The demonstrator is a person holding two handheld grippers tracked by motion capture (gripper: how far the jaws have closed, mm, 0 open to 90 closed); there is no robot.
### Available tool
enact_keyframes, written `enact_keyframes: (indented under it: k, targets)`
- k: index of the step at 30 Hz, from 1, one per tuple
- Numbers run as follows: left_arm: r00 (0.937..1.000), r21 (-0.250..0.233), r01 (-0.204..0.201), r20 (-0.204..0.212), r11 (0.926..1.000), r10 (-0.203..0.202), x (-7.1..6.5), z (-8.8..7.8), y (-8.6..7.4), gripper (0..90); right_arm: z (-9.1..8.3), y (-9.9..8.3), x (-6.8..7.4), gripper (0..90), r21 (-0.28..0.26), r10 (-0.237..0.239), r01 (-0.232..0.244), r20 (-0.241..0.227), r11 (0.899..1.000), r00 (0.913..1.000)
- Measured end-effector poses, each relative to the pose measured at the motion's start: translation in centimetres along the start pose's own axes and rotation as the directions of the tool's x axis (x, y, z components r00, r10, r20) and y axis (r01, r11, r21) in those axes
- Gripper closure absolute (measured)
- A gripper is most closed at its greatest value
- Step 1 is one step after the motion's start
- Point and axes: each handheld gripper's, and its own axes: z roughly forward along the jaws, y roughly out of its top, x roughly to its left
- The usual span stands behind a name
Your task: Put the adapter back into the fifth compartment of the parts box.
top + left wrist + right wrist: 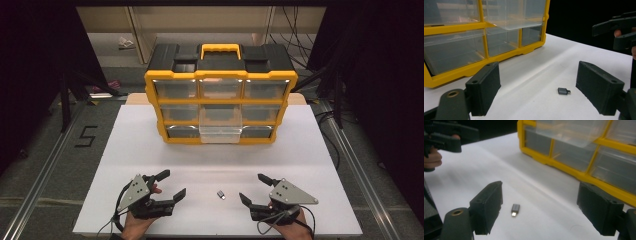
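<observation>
My left gripper (170, 184) and right gripper (253, 189) both stand wide apart and hold nothing, with the small grey adapter (221, 195) lying on the white table (150, 145) between them, ahead of both sets of jaws.

White surface (300, 150) sits on grey floor (45, 165). Left of it, a black "5" mark (86, 136) and metal rail (45, 170). Beyond it, cables (295, 35); dark surroundings either side.
</observation>
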Motion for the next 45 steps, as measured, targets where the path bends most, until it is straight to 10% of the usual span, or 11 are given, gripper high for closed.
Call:
enact_keyframes:
  k: [21,45]
  targets:
    - [1.0000,-0.010,-0.005,0.004,0.9999,0.005,-0.1,0.0,0.1,19.5,2.7,2.4,0.6,24.4,0.166,-0.086,0.097,-0.067,0.981,0.9940]
    - [0.9999,-0.013,-0.012,0.006,0.9998,0.013,-0.2,-0.1,0.1,19.6,6.8,3.1,1.6,32.9,0.374,-0.126,0.173,-0.146,0.911,0.9812]
